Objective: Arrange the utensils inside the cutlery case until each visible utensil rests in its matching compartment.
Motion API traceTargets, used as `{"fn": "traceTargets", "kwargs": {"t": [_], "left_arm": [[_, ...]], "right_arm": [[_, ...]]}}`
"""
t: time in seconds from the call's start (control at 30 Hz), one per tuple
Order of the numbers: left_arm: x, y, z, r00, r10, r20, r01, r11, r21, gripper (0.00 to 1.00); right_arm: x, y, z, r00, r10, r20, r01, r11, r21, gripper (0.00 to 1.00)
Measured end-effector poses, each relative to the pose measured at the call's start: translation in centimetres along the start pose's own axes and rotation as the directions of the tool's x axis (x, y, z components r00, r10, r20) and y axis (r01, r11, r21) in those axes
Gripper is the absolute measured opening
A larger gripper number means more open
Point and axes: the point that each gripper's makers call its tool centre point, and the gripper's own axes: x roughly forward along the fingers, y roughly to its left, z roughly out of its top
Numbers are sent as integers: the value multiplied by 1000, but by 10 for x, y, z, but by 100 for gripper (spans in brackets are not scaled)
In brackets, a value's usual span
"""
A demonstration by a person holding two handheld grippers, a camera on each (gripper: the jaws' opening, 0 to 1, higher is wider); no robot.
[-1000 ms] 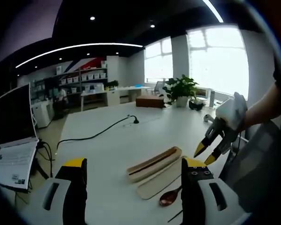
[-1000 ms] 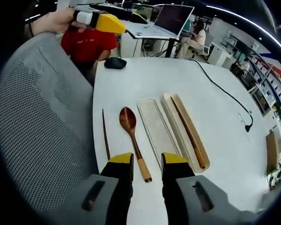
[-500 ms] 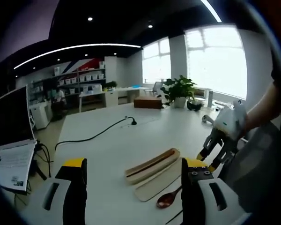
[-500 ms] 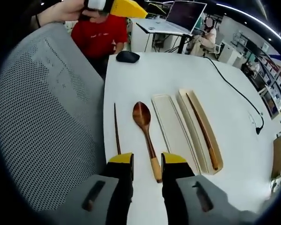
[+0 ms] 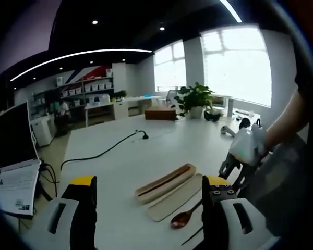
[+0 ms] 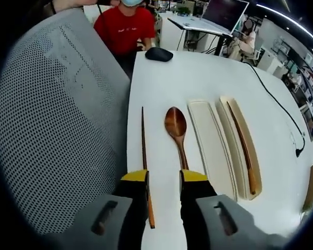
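Two hand-held grippers over a white counter [image 6: 161, 83]. Nearest in the right gripper view, right hand-held gripper [image 6: 164, 179] with yellow-tipped jaws apart, empty, straddling the handle of a wooden spoon [image 6: 177, 133]. Just left of the spoon, a single dark chopstick [image 6: 144, 156], running under the left jaw tip. Right of the spoon, a flat pale lid [image 6: 211, 146]; beside that, the cutlery case [image 6: 253, 156] with a second chopstick [image 6: 240, 143] inside. Farther off, a black mouse [image 6: 159, 53], then a person in red [image 6: 126, 26]. In the left gripper view, left hand-held gripper [image 5: 148, 183] raised, jaws wide apart, empty.
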Motion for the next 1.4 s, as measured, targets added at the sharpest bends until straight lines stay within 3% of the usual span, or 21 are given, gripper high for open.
{"fn": "traceTargets", "kwargs": {"t": [0.23,0.33,0.47,0.57,0.7,0.87,1.2,1.4], "left_arm": [[-13,6,-13,999,33,-29,-33,999,-6,85],[-17,0,-21,998,11,-66,-11,1000,-7,78],[-24,-8,-25,998,6,-62,-8,1000,-23,81],[-27,-9,-24,999,14,-53,-16,999,-36,86],[-30,-11,-23,999,27,-40,-28,999,-37,86],[-29,-3,-29,996,68,-57,-67,998,19,86],[-31,-1,-31,995,75,-64,-73,997,30,84],[-32,0,-30,995,77,-66,-76,997,30,84]], "right_arm": [[4,6,-2,1000,20,-7,-20,1000,-18,20],[5,7,-3,1000,24,-9,-24,999,-21,20],[5,8,-4,1000,26,-10,-26,999,-27,20],[4,7,-4,1000,24,-7,-24,999,-26,20],[6,7,-3,1000,20,-5,-20,999,-32,20],[7,17,-4,999,42,-25,-44,998,-49,20],[16,23,-10,995,76,-70,-80,995,-55,20],[25,29,-11,989,96,-114,-109,989,-105,17]]}}
